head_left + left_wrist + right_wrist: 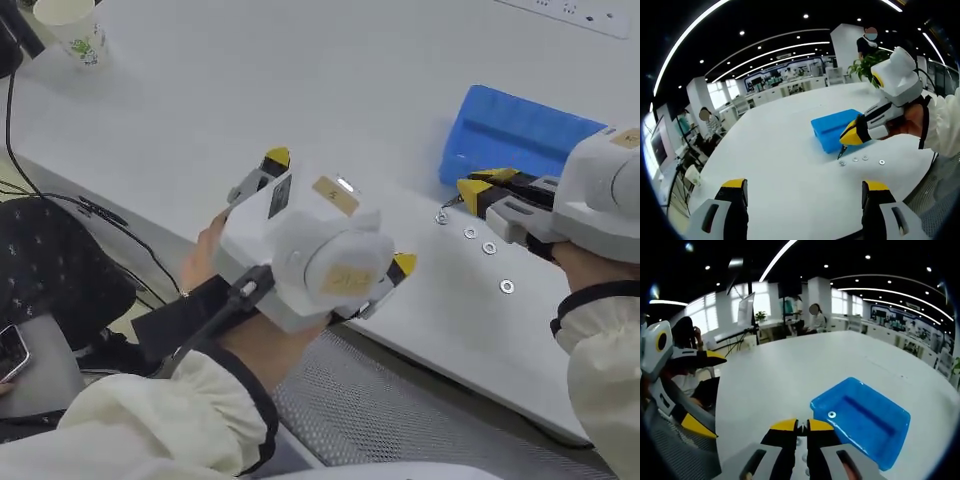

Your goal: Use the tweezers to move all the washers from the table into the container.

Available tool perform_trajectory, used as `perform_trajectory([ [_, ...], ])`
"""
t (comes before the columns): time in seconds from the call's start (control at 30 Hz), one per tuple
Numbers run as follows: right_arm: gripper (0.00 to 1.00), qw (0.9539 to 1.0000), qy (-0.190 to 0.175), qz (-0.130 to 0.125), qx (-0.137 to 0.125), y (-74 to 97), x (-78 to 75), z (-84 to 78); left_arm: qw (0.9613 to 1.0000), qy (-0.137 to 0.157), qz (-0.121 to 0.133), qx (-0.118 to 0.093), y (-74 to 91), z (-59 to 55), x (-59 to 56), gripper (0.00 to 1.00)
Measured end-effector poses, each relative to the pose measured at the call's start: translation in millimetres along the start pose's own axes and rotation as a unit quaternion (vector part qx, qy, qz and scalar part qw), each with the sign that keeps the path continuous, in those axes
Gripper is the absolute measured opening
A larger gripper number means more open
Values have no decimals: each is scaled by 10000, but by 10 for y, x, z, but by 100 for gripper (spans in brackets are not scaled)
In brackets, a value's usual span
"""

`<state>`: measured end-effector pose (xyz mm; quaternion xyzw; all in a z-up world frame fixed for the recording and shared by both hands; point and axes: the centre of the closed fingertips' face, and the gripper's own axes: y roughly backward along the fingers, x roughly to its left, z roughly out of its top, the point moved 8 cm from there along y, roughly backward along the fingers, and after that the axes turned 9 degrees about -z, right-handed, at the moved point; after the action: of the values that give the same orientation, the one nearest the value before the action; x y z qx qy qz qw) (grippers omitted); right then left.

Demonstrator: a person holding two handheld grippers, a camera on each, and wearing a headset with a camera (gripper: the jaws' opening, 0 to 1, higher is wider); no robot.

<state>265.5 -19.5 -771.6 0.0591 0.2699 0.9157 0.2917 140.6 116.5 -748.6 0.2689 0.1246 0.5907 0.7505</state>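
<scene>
While four small silver washers (470, 233) lie in a loose row on the white counter (300, 90) just under the tips of the right hand-held gripper (480, 183), a fifth washer (832, 414) sits inside the blue container (520, 135) just beyond them. Its jaws are pinched narrow on the tweezers (841, 151), which angle down at the nearest washer; contact cannot be told. The left hand-held gripper (340, 210) hovers well apart to its left, jaws spread wide, holding nothing.
</scene>
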Motion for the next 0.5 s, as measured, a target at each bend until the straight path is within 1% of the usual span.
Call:
perform_trajectory([
  [0.07,2,9999,111,22,33,5,6,-8,10000,-2,7,5,1,-1,1,97],
  [0.23,2,9998,99,119,111,30,28,-10,10000,-6,16,19,1,-2,2,97],
  [0.37,2,9994,255,74,201,45,26,-21,10000,-21,16,48,-4,-6,-1,97],
  [0.5,2,9991,176,48,391,55,16,-51,10000,-18,21,46,-4,-5,-1,97],
])
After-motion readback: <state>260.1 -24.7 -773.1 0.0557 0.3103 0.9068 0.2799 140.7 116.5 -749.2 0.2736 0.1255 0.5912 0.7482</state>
